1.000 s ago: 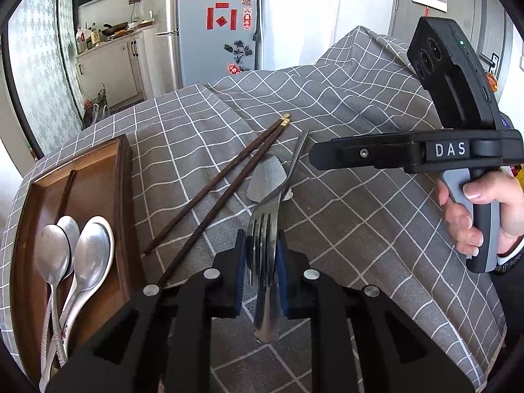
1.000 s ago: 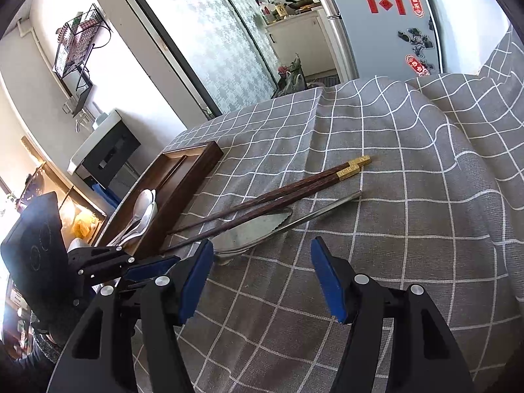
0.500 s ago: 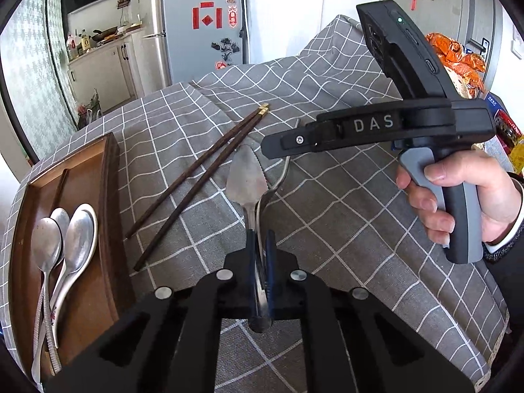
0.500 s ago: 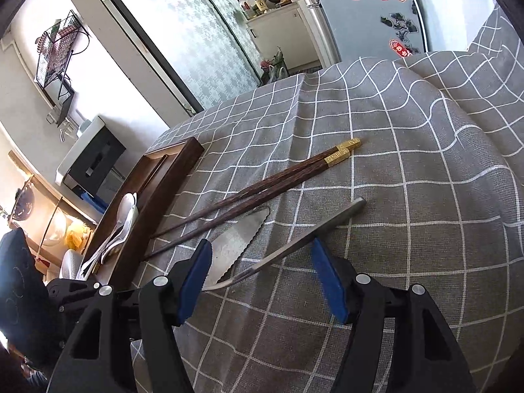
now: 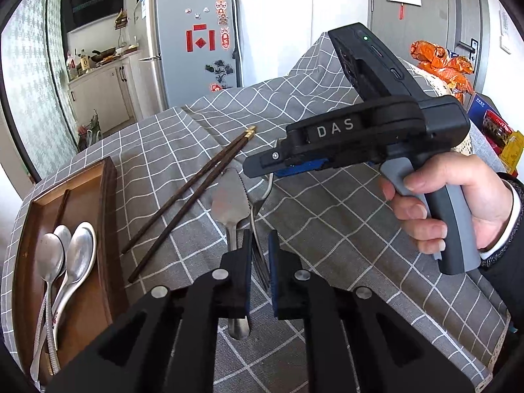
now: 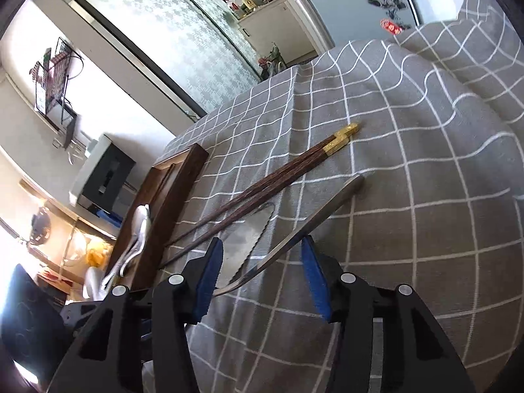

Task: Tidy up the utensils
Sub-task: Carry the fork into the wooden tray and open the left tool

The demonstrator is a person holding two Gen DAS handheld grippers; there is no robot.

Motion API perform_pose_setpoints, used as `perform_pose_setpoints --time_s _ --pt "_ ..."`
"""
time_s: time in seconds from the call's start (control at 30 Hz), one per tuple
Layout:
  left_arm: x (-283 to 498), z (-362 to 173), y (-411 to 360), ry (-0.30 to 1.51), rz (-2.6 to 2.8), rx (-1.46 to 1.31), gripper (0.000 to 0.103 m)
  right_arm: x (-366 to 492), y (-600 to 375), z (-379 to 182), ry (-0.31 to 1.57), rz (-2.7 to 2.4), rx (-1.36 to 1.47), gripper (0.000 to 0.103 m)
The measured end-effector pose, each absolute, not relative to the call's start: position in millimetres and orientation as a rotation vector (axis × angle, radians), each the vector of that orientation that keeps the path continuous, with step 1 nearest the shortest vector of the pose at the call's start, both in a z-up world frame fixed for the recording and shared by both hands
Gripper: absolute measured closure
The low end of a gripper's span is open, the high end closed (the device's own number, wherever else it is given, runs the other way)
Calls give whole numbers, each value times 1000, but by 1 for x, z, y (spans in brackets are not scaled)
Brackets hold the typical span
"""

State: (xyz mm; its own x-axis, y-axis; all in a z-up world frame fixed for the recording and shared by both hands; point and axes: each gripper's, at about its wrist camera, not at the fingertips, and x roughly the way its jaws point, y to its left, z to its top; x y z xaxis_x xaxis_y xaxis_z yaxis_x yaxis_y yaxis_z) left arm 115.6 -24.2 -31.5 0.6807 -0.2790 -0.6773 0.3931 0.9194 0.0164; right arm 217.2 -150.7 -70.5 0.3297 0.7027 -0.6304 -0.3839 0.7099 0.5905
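The fork (image 5: 258,255) tines sit partly behind the left gripper (image 5: 260,262) pads, so contact is unclear. Server (image 5: 231,216) handle end is hidden under the gripper. Spoons (image 5: 62,262) handles cut off at 7 o'clock.

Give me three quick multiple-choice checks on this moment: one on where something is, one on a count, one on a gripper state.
1. Where do the chopsticks lie?
A. In the wooden tray
B. On the checked cloth, beside the cake server
C. In the right gripper

2. How many spoons are in the wooden tray?
A. One
B. Three
C. Five

3. What is the left gripper doing?
A. Its jaws pinch the fork's tines
B. It hangs open over the tray
C. It holds a spoon

Answers:
1 B: they lie on the cloth left of the cake server.
2 B: three bowls show.
3 A: the fork sits between the closed jaws.
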Motion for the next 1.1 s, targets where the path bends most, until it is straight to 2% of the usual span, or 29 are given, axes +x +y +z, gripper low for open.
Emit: perform_pose_setpoints --time_s 0.13,0.2,0.23,0.3,0.6,0.83,1.1 --pt "118 -34 -21 733 -369 163 93 208 -136 -69 1020 773 345 53" --pt "117 -34 -22 730 -370 170 92 205 -131 -67 1009 761 304 65" --pt "116 -34 -22 727 -373 173 91 205 -132 -67 1006 749 299 75" --pt "114 -33 -24 727 -387 175 90 208 -138 -68 1007 747 331 80" --pt "100 -16 -12 700 -384 186 88 197 -121 -45 950 767 262 81" --pt "73 2 40 668 -301 145 88 182 -56 -14 935 835 173 81" --pt "58 -3 93 693 -170 132 88 177 23 -28 962 934 150 81"
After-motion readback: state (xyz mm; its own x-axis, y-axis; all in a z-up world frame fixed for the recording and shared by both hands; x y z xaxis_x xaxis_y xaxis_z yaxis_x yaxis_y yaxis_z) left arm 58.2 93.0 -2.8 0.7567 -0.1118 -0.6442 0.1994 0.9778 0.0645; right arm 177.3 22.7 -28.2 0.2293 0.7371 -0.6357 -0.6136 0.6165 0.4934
